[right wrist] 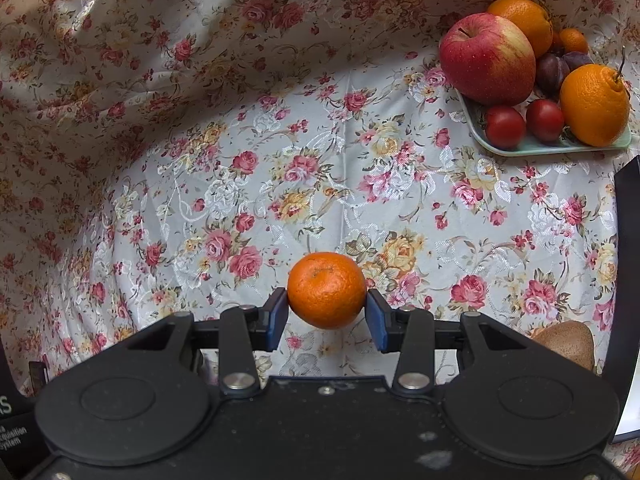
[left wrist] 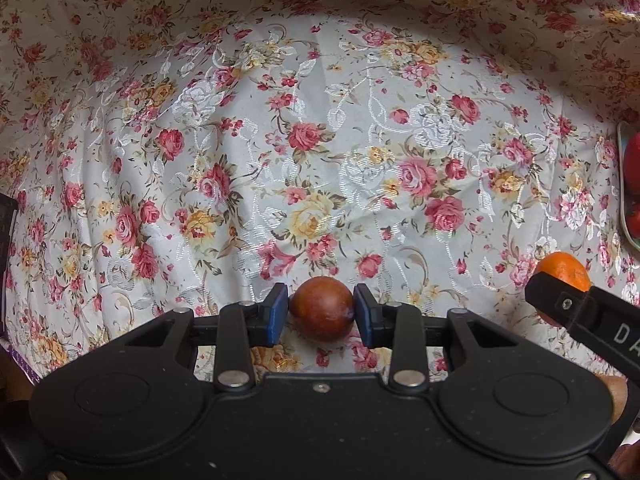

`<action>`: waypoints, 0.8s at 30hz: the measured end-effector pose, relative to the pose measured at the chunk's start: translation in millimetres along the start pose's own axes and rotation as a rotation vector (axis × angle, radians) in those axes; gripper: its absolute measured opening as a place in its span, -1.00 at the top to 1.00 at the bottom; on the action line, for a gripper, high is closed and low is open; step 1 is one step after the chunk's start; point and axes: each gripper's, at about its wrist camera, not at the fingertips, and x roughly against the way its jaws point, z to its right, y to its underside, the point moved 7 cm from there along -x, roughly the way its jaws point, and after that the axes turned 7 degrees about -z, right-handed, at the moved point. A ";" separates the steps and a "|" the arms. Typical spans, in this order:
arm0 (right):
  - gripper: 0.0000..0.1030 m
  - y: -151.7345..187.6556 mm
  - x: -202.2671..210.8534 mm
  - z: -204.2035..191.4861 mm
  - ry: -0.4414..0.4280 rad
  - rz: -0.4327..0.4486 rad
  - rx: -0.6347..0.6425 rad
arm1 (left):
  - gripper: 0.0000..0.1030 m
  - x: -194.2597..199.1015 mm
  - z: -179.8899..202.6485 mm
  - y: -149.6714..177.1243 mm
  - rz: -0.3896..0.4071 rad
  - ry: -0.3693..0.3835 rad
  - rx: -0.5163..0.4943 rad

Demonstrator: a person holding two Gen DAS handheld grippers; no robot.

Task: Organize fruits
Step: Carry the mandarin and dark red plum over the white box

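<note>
Your left gripper (left wrist: pixel 321 312) points straight down at the worktop, and its blue-padded fingers (left wrist: pixel 277 314) are clamped on a small round reddish-brown fruit (left wrist: pixel 322 308), one pad against each side. The fruit sits low over the white cloth printed with pink and yellow roses (left wrist: pixel 304 136) that covers the worktop.

Your right gripper (right wrist: pixel 327 314) is tilted steeply downward, and its fingers (right wrist: pixel 378 320) grip a round orange mandarin (right wrist: pixel 327 290) between the blue pads, held above the cloth. In the left wrist view that same mandarin (left wrist: pixel 568 270) shows at the right edge, just beside your left gripper.

Far off to the upper right in the right wrist view stands a pale green rectangular tray (right wrist: pixel 532 147) loaded with fruit: a large red apple (right wrist: pixel 486 64), two big oranges (right wrist: pixel 594 106), two small red tomatoes (right wrist: pixel 505 126), dark purple plums (right wrist: pixel 551 70) and a tiny orange fruit at the back. A brown kiwi (right wrist: pixel 568 342) lies on the cloth by the right gripper's body.
</note>
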 end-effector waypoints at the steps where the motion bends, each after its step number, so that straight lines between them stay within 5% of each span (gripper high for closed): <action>1: 0.14 -0.9 2.1 2.9 -0.001 0.002 -0.006 | 0.14 3.1 5.5 0.3 0.005 0.004 -0.006; 24: 0.14 -18.1 57.7 116.4 0.058 0.079 -0.186 | 0.14 66.9 136.0 23.4 0.104 0.071 -0.235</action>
